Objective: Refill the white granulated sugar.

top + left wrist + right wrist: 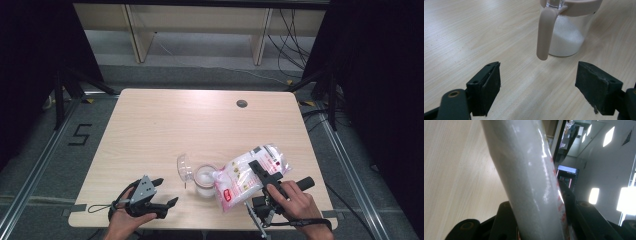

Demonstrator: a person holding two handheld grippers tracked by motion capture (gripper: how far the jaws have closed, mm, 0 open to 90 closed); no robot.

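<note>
One pale wood-grain tabletop (150, 130) with rounded corners stands on grey floor between black curtains. Near its front edge, the right tongs (261, 172) clench a glossy clear plastic bag of white granules with red print (245, 175), tilted with its mouth over a clear cup with a beige rim and handle (205, 181), part-filled with white grains. The left tongs (165, 192) rest released, left of the cup.

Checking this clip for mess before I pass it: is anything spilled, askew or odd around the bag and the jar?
Nothing looks spilled. The right gripper holds the bag tilted, its corner at the jar, which already holds white grains. The jar's lid stands flipped open. The table around the jar shows no loose grains. The left gripper waits open nearby.
</note>
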